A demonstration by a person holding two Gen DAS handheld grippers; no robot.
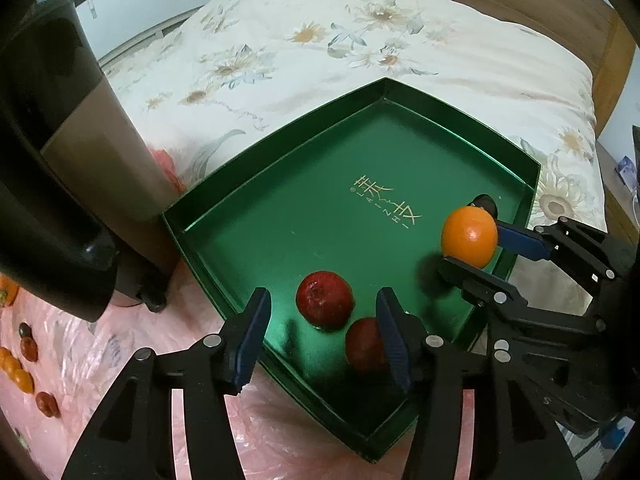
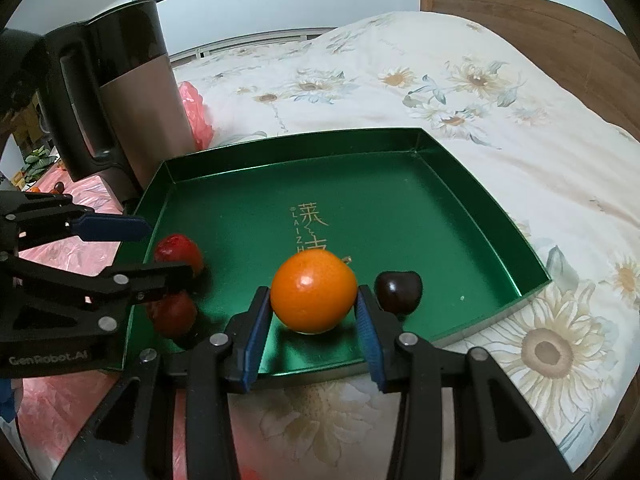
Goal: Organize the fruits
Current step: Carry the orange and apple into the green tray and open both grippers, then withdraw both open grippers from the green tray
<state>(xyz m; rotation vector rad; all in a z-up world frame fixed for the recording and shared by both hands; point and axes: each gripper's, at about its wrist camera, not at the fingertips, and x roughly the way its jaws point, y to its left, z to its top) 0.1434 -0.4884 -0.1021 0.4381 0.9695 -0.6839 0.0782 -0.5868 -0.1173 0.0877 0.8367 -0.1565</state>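
**Fruits going into the green tray, one orange in the jaws**

Fruits lie scattered on the pink plastic sheet [image 1: 80,340] at far left: small orange and red pieces [image 1: 24,364], not yet sorted. Beside them stands a dark kettle [image 2: 132,92]. Inside the green tray [image 2: 280,140], near its left edge, rest two red fruits [image 1: 325,299], touching or nearly so. The left gripper [image 1: 324,336] stands open above them, one pad in front of the nearer red fruit and nothing held; it looks to have set one down. Further right, the right gripper [image 2: 314,320] brackets the orange fruit [image 2: 313,290], which seems to sit on the tray floor, pads at its flanks; whether they press I cannot tell. Just right of it lies a dark cherry-like fruit [image 2: 398,291]. Next, I judge, the right jaws must part and lift clear without nudging that neighbour
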